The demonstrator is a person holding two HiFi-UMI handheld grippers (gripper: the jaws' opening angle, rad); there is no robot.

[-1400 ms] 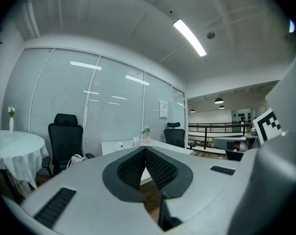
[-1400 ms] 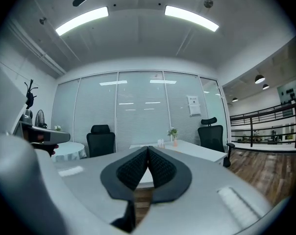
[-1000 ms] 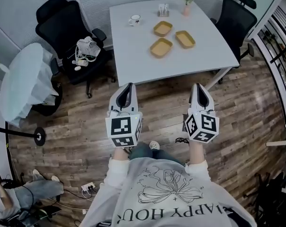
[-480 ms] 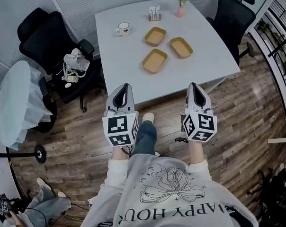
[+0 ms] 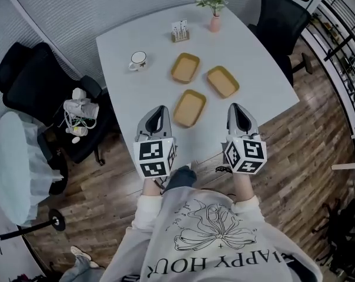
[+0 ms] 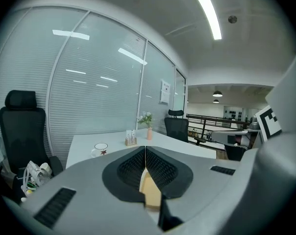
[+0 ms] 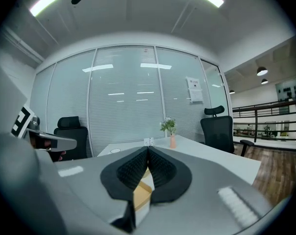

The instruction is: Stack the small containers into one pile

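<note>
Mug (image 5: 138,59), vase (image 5: 215,22) and card holder (image 5: 179,31) sit far on the table (image 5: 265,57). Three trays (image 5: 185,67) lie mid-table. The nearest tray (image 5: 190,107) sits between the left gripper (image 5: 160,108) and right gripper (image 5: 235,107), both clenched and empty.

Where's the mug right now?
In the head view the mug stands on the table's left side, left of the far tray and nearer the person than the card holder.
</note>
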